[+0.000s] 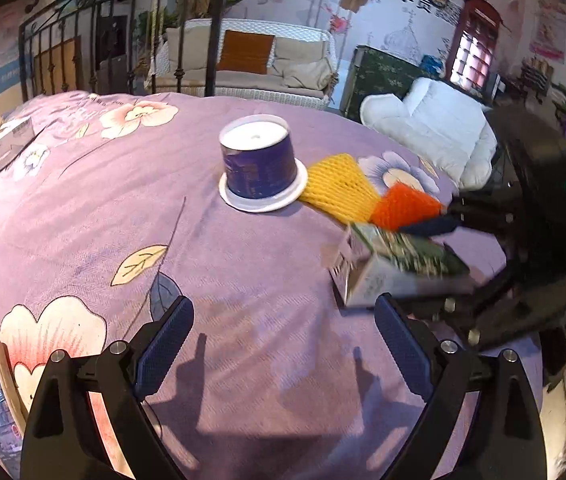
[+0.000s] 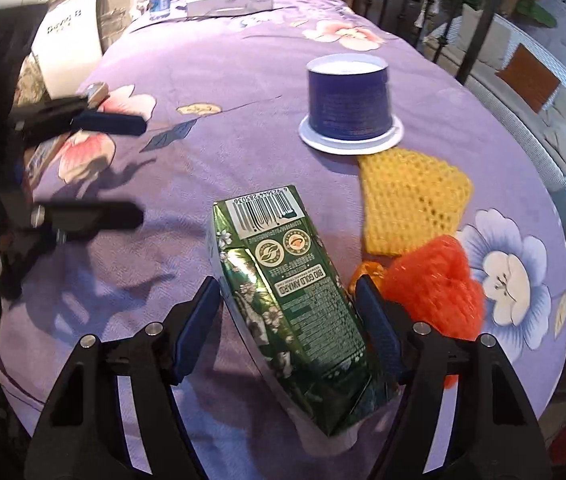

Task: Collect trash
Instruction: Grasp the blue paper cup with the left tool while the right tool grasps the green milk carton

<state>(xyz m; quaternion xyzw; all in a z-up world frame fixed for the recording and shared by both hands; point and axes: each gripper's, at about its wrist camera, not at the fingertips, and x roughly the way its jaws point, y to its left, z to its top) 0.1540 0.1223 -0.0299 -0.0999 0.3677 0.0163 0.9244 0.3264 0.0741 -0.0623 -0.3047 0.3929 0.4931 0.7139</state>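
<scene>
The green carton [image 2: 289,300] is lying flat on the purple bedspread [image 2: 223,60], its long axis pointing away, barcode end farthest, between the right gripper [image 2: 287,332]'s unclosed pads; the left gripper [image 1: 283,344] is hovering open, empty.

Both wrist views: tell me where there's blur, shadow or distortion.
Left wrist view: the green carton and right gripper are motion-smeared; the bedspread bulges from the fisheye lens; jaw shadows fall ahead.
Right wrist view: the left gripper is smeared; the carton's barcode stays sharp.
</scene>
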